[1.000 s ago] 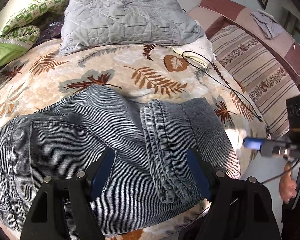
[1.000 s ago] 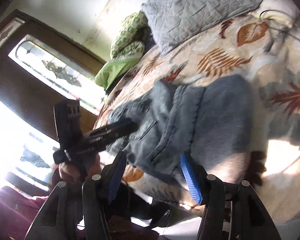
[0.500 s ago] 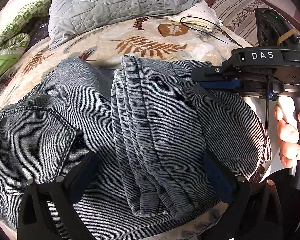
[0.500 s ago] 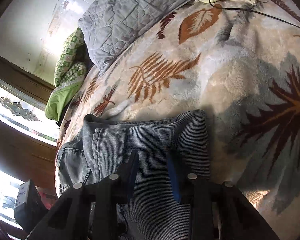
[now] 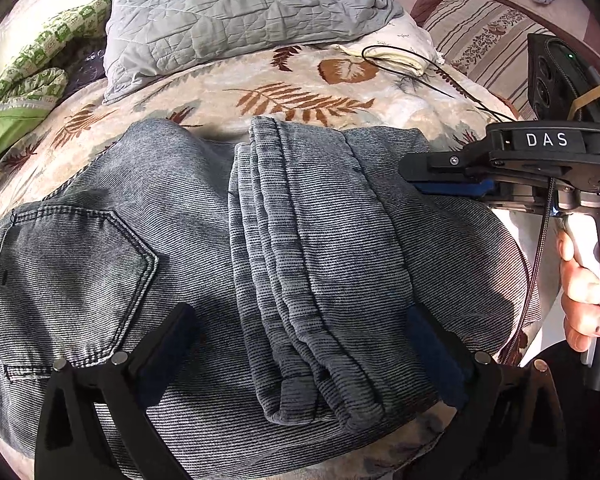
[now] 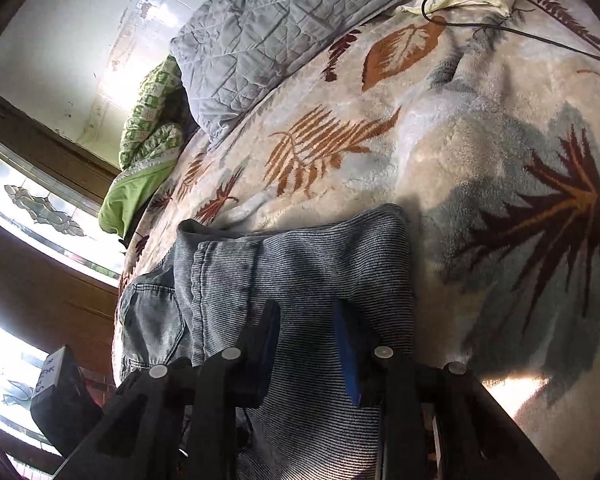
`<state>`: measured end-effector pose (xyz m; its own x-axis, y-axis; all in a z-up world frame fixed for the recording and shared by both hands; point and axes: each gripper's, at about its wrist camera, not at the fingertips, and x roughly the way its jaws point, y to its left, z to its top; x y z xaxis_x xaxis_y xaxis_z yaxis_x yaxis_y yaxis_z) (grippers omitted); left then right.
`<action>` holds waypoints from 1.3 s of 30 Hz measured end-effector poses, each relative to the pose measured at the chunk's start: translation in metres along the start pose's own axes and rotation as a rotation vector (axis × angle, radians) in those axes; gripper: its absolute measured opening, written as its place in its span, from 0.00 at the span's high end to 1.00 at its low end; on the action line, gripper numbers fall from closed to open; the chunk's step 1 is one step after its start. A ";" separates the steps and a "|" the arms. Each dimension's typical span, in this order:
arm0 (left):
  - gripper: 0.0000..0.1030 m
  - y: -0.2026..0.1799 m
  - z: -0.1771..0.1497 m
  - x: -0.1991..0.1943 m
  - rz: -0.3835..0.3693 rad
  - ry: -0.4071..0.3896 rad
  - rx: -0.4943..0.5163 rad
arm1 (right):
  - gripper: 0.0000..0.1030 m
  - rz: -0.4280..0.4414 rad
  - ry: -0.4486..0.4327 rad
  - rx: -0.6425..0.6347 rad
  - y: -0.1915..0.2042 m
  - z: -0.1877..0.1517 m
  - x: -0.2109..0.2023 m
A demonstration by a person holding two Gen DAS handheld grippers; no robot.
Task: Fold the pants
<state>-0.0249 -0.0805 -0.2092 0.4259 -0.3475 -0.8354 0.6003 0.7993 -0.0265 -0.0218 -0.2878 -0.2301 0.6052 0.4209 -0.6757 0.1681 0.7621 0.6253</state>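
- The pants (image 5: pixel 204 240), grey-blue striped denim, lie folded on the bed near its front edge, with the hemmed leg ends (image 5: pixel 312 392) laid in a stacked band across the middle and a back pocket (image 5: pixel 72 264) facing up at the left.
- The left claw (image 5: pixel 300 356) hangs over the near edge of the pants with its jaws spread wide, one dark pad on each side of the leg-end band, gripping nothing.
- The right claw (image 6: pixel 306 344) sits at the right-hand fold of the pants; its blue-padded jaws stand close together with a narrow gap, right over the cloth. Whether fabric is pinched between them cannot be told.
- In the left wrist view the right claw (image 5: pixel 448 182) comes in from the side, level with the fold, its handle held by the person's right hand (image 5: pixel 584 276); a label on the tool reads "DAS".
- The blanket (image 5: pixel 260 100) under the pants is cream plush printed with rust and grey leaves.
- A grey quilted pillow (image 5: pixel 236 12) rests at the head of the bed, a green patterned quilt (image 5: pixel 32 76) is bundled beside it, and a black cable (image 5: pixel 420 76) loops across the blanket behind the pants.
- A striped cushion (image 5: pixel 480 36) lies beyond the bed's right side.
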 end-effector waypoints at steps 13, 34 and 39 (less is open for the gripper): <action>0.00 0.017 -0.004 -0.017 0.108 -0.031 -0.047 | 0.69 -0.013 -0.045 0.017 0.005 -0.040 -0.022; 0.00 0.049 0.001 -0.048 0.172 -0.111 -0.100 | 0.69 -0.160 -0.069 -0.163 0.044 -0.079 -0.030; 0.00 0.057 0.001 -0.057 0.178 -0.133 -0.114 | 0.69 -0.161 -0.052 -0.188 0.053 -0.086 -0.030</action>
<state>-0.0140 -0.0161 -0.1626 0.6080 -0.2513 -0.7531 0.4308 0.9012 0.0471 -0.0985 -0.2178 -0.2103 0.6223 0.2644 -0.7368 0.1213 0.8973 0.4244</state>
